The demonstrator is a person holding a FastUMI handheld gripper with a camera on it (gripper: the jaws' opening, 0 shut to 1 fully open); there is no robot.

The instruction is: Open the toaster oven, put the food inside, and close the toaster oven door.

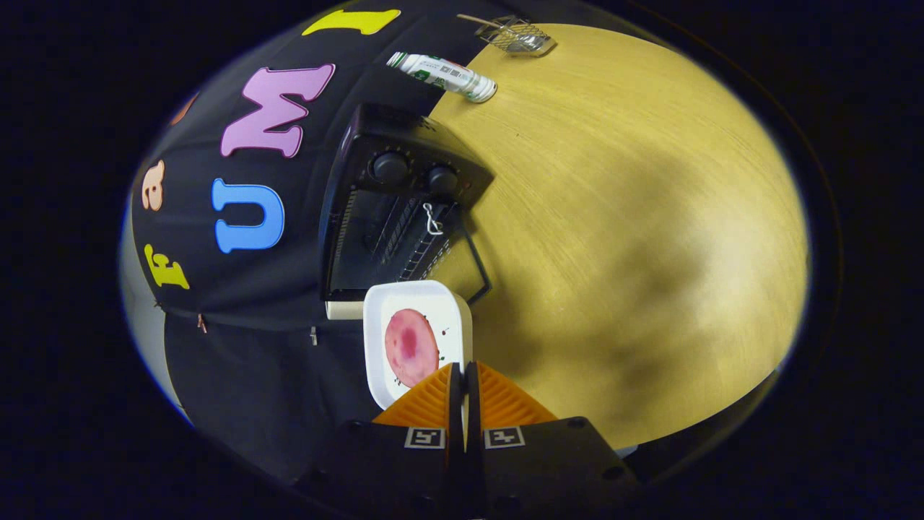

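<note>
The tool (463, 372) is clenched on the near rim of the plate (415, 300), both fingers pinching its edge, the food (410, 347) lying just ahead of them. Beyond the plate stands the oven (393, 209), its door (473, 271) already down on the bench (613, 217). Loading and closing remain.

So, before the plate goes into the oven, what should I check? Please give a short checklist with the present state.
1. Toaster oven door open: ok, it hangs down.
2. Gripper holds the white plate: ok, fingers closed on its rim.
3. Food on the plate: ok, lying flat.
4. Rack inside free: cannot tell, interior is dark.
5. Path to the opening: ok, the bottle lies beyond the oven.
</note>
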